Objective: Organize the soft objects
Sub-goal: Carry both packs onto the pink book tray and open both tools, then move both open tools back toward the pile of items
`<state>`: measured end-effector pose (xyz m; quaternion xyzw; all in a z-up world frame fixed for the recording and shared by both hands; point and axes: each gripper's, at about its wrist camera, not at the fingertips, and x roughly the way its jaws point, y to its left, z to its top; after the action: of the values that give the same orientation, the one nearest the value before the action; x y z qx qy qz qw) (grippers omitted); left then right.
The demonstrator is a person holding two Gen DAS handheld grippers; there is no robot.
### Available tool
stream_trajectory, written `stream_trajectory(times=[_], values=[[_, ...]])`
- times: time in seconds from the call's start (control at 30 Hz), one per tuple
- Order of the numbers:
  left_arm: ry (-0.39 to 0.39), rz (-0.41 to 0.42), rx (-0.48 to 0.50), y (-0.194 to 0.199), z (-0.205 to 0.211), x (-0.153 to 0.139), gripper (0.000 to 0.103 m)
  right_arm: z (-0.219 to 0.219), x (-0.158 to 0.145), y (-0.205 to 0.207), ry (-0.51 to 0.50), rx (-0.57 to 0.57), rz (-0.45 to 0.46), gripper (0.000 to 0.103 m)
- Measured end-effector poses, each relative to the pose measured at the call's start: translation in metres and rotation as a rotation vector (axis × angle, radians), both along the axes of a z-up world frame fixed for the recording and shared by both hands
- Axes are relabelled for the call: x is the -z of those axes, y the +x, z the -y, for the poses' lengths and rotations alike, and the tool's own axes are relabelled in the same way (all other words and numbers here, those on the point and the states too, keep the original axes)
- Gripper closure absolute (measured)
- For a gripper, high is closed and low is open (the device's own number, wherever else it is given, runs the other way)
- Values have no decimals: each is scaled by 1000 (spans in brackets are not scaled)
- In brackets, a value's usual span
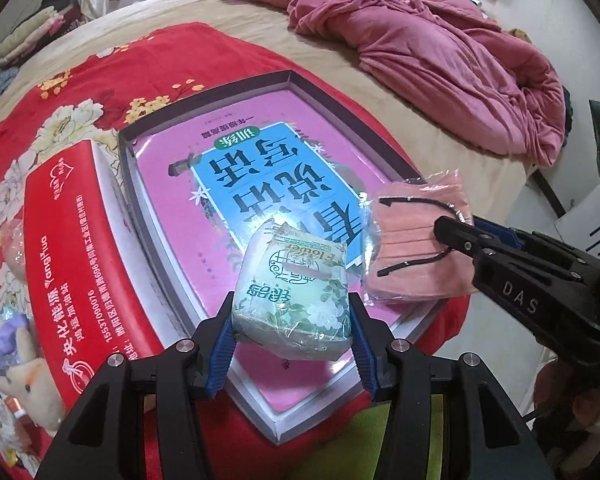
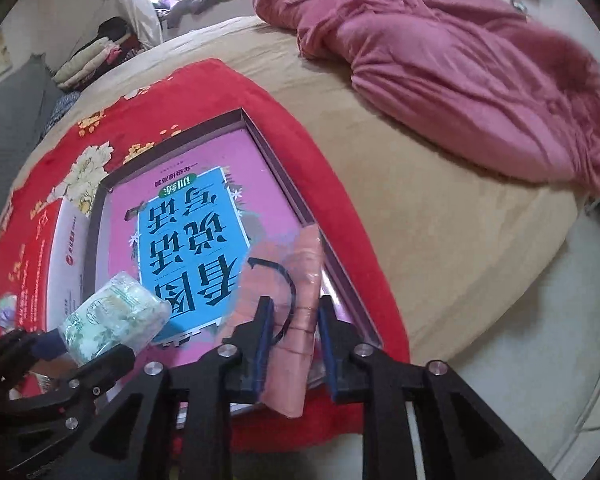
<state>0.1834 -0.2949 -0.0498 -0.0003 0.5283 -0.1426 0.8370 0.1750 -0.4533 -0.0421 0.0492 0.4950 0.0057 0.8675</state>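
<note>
Both soft items are in hand and over the box (image 1: 286,80), but neither is set down yet, so the sorting looks about midway. The left gripper (image 1: 292,320) is clamped on the tissue pack (image 1: 292,292), its 2 blue pads pressing the pack's sides, and holds it above the near end of the box. The right gripper (image 2: 294,344) pinches the mask (image 2: 288,280) by its near edge, over the box's near right corner. The box lies on a red cloth (image 1: 148,60) on the bed and holds only a pink book (image 1: 260,172) (nothing soft rests inside). Left of it stands a red carton (image 1: 72,260); a plush toy (image 1: 24,384) at the near left probably waits its turn.

The pack is pale green, flower-printed, plump, in crinkled film. The mask is pink, pleated, black-looped, sealed in a clear sleeve.
</note>
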Motion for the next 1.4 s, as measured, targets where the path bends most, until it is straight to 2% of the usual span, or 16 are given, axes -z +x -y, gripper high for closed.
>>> stream_trajectory(times=[0.07, 0.17, 0.3, 0.43, 0.63, 0.8, 1.03, 1.13, 1.27, 1.4], values=[[1, 0, 1, 0, 1, 0, 50, 0, -4, -1, -15, 0, 17, 66], [10, 3, 2, 1, 2, 1, 49, 3, -11, -3, -4, 9, 38, 62], [25, 3, 3, 2, 3, 2, 48, 9, -16, -6, -13, 30, 46, 62], [28, 1, 5, 2, 5, 2, 38, 13, -20, -9, -13, 47, 51, 61], [29, 9, 10, -1, 5, 0, 34, 14, -25, -14, -14, 50, 58, 61], [24, 19, 9, -5, 0, -5, 33, 11, -30, -17, -17, 51, 68, 54], [5, 44, 14, -12, -5, -20, 32, 7, -41, -23, -36, 48, 90, 53], [-8, 56, 20, -17, -8, -28, 24, 7, -46, -26, -39, 52, 96, 51], [-21, 78, 20, -26, -13, -40, 24, 4, -52, -32, -41, 57, 107, 45], [-25, 89, 9, -34, -23, -49, 24, -2, -59, -38, -60, 55, 120, 44]])
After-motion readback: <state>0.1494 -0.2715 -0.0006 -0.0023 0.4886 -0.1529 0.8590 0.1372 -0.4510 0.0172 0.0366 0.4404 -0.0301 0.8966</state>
